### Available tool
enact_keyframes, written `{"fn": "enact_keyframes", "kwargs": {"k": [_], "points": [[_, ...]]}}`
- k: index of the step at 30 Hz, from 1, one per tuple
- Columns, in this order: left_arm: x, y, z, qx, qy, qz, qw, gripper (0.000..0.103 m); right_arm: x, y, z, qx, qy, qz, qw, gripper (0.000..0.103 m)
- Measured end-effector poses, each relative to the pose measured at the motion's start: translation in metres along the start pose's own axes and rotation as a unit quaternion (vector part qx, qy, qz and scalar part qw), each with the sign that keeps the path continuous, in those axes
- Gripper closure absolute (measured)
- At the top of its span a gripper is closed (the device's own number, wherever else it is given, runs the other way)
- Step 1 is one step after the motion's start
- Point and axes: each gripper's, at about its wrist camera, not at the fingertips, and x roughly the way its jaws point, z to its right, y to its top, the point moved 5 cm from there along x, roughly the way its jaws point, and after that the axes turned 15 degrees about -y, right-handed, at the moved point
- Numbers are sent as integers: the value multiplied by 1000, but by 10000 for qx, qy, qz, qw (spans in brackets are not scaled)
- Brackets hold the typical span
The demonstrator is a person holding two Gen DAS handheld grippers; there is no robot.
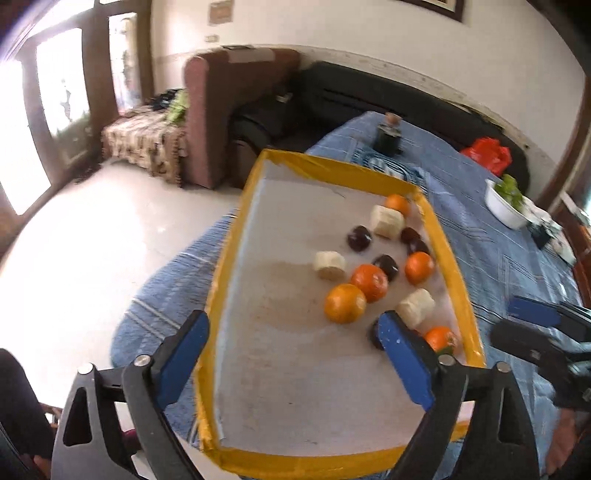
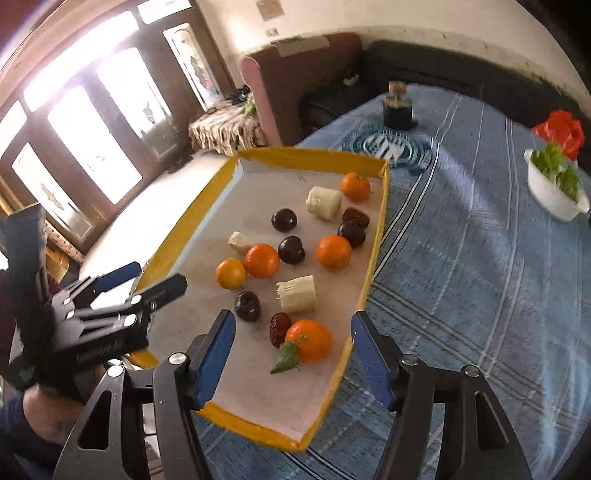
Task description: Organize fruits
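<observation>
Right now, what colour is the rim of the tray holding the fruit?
Yellow; the tray rim looks taped all round. It shows best in the right wrist view.

Daylight floods through tall brown-framed windows (image 2: 85, 122) at nine o'clock, glaring on the pale glossy floor (image 1: 92, 240). At twelve o'clock a brown armchair (image 1: 229, 110) backs against the cream wall (image 1: 332, 22), with a black sofa (image 1: 369, 96) beside it toward one o'clock. A low table under a patterned fringed cloth (image 1: 144, 144) stands at ten o'clock, just beside the armchair.
</observation>
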Motion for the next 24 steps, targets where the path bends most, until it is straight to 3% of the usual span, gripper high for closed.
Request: {"fn": "enact_keyframes", "kwargs": {"k": [5,13,17,24], "points": [[2,-1,-6,-285,436,-310,9982,3,-9,-16,15,35,-36,-95,9999,24],[-12,-3,2,-434,612,-270,9968,3,-26,-26,25,-123,-66,49,9999,20],[-20,-6,0,-493,1010,-486,9925,3,-31,-26,25,-129,-32,113,9998,20],[-51,0,3,-304,1217,-125,9920,2,-37,-28,20,-207,19,183,9996,20]]}}
